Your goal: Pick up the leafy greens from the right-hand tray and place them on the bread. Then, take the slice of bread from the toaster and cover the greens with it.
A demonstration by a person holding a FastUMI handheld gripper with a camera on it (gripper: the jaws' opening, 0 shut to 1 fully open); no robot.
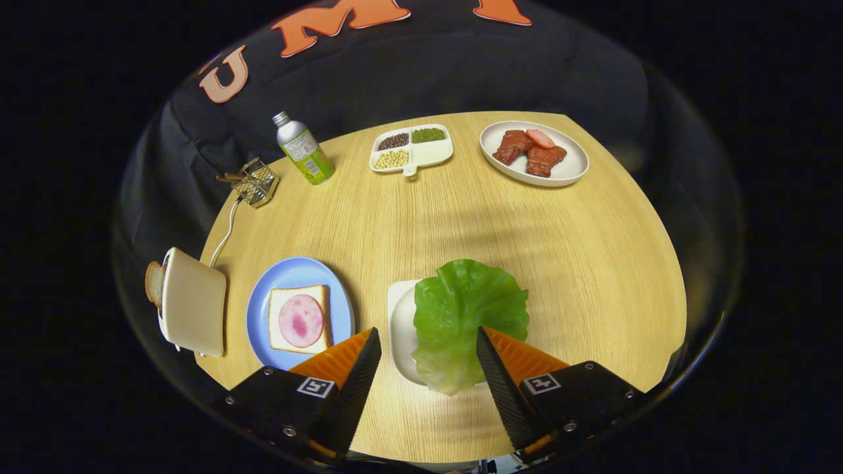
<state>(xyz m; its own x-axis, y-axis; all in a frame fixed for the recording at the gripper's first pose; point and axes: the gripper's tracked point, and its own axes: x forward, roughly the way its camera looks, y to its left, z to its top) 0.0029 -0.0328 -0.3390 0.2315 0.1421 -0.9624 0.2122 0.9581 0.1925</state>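
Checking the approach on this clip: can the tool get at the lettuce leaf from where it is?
Probably yes. The tool is open, its fingers either side of the lettuce leaf on the white tray. Nothing lies over the leaf.

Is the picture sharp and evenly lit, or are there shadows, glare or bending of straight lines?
Gripper view: strong fisheye bending curves the table edge; a bright patch falls on the wood just behind the lettuce leaf near the open tool; soft shadow bands cross the middle; the toaster looks stretched; focus is sharp overall.
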